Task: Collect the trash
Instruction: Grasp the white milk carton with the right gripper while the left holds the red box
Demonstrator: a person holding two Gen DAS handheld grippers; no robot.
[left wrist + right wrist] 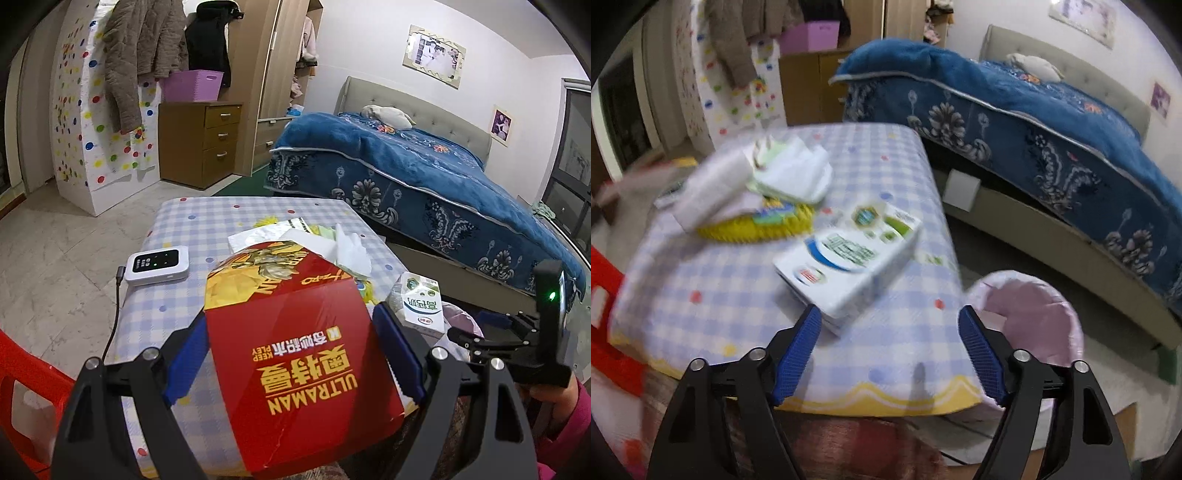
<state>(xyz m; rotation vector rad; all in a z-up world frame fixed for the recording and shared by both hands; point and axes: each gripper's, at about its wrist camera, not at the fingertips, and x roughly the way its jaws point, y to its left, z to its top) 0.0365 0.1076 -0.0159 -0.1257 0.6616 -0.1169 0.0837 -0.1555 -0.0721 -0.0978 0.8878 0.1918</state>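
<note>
From the left wrist: left gripper [291, 343] clamped on a red Ultraman carton [295, 354], blue pads pressed to both of its sides, carton raised over the near edge of a small table [177, 236] under a blue-and-white checked cloth with coloured dots. Further back on the cloth, behind the carton, crumpled white tissues and wrappers [332, 243]; to the left, a white pocket router [157, 266] with a black cable trailing off the edge. Just right of the carton, a white milk box [419, 306], and beyond it the right gripper [465, 338] seen side-on with a green light lit. Red plastic chair [22, 387] at the lower left. Pale tiled floor around the table, a brown drawer cabinet [207, 140] bearing a purple basket [192, 85], coats hung on a dotted wardrobe [81, 122], and a bed [424, 173] with a blue patterned blanket under a framed photo on a white wall. From the right wrist, somewhat blurred: right gripper [888, 347] spread wide with nothing between its blue pads, hovering over the near edge of the same checked table [738, 302]. Milk box [849, 258] lying flat on the cloth just ahead of the left fingertip. Behind it, a heap of white tissues and wrappers [775, 177] on something yellow. Beside the right corner of the table, down on the floor, a bin lined with a pale pink bag [1030, 317], mouth open. Bed [1034, 122] along the right, cabinet and purple basket [812, 37] at the back.
</note>
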